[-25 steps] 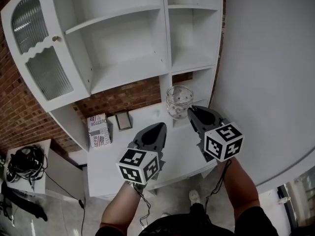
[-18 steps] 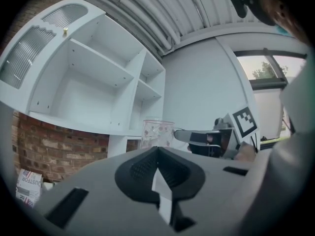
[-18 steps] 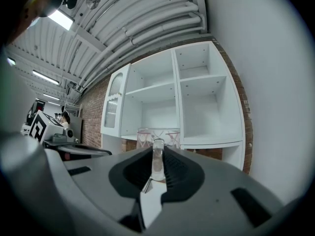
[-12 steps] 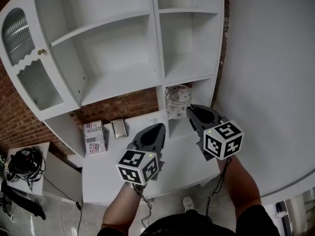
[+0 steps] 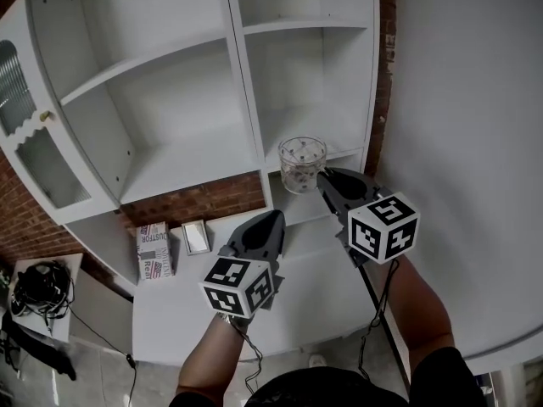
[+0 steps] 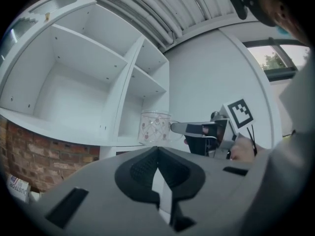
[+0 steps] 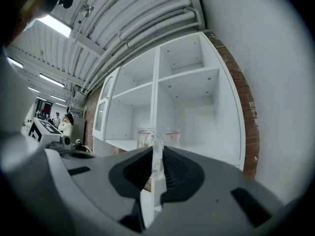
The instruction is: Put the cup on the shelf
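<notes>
A clear glass cup (image 5: 302, 164) with a small red pattern hangs in the air in front of the white shelf unit (image 5: 187, 155), level with its lower right compartment (image 5: 335, 100). My right gripper (image 5: 325, 179) is shut on the cup's handle and points level at the shelf. In the right gripper view the cup (image 7: 158, 137) stands upright just past the jaws (image 7: 157, 154), with the handle pinched between them. My left gripper (image 5: 273, 219) is shut and holds nothing, lower and to the left of the cup. The left gripper view shows the cup (image 6: 154, 128) and the right gripper (image 6: 202, 130) ahead.
The unit has a glass-paned door (image 5: 25, 134) open at the left and a counter (image 5: 254, 287) below. On the counter lie a printed box (image 5: 153, 250) and a small frame (image 5: 195, 237) against the brick wall (image 5: 204, 200). A white wall (image 5: 467, 100) bounds the right.
Both grippers have moved toward the shelf unit. The cup, still held, has gone from in front of the counter gap to in front of the lower right compartment.
</notes>
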A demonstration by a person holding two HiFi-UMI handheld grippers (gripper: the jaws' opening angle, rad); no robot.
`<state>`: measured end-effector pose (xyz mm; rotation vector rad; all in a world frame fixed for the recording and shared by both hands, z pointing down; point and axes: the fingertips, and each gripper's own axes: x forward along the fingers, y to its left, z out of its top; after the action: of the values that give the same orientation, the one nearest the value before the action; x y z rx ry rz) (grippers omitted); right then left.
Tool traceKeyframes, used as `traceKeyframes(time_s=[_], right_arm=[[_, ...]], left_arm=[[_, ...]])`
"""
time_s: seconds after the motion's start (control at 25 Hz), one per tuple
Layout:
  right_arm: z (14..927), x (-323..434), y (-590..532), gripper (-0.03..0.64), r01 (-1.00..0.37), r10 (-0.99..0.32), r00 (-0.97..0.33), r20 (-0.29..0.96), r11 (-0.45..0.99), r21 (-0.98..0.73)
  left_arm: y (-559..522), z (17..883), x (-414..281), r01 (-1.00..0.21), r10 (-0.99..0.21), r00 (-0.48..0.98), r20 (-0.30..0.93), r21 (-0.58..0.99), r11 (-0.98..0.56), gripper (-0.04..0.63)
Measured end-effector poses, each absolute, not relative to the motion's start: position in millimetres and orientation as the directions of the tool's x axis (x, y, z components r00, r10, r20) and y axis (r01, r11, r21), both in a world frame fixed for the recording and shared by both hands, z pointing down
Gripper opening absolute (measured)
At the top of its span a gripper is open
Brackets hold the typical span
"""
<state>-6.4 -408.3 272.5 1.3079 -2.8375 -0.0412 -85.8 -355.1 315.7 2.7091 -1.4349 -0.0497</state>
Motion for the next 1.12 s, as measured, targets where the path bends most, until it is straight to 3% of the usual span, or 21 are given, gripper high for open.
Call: traceKeyframes(time_s=[1.12], right_arm=[[267.4,20.7,-559.5,0.041,-0.761,-0.76,-0.648,0.058,0.648,-0.007]], left_arm=[[-451.4,312.8,-43.7,-0.873,-0.875,0.485,0.014,0.065,-0.483,0.003]])
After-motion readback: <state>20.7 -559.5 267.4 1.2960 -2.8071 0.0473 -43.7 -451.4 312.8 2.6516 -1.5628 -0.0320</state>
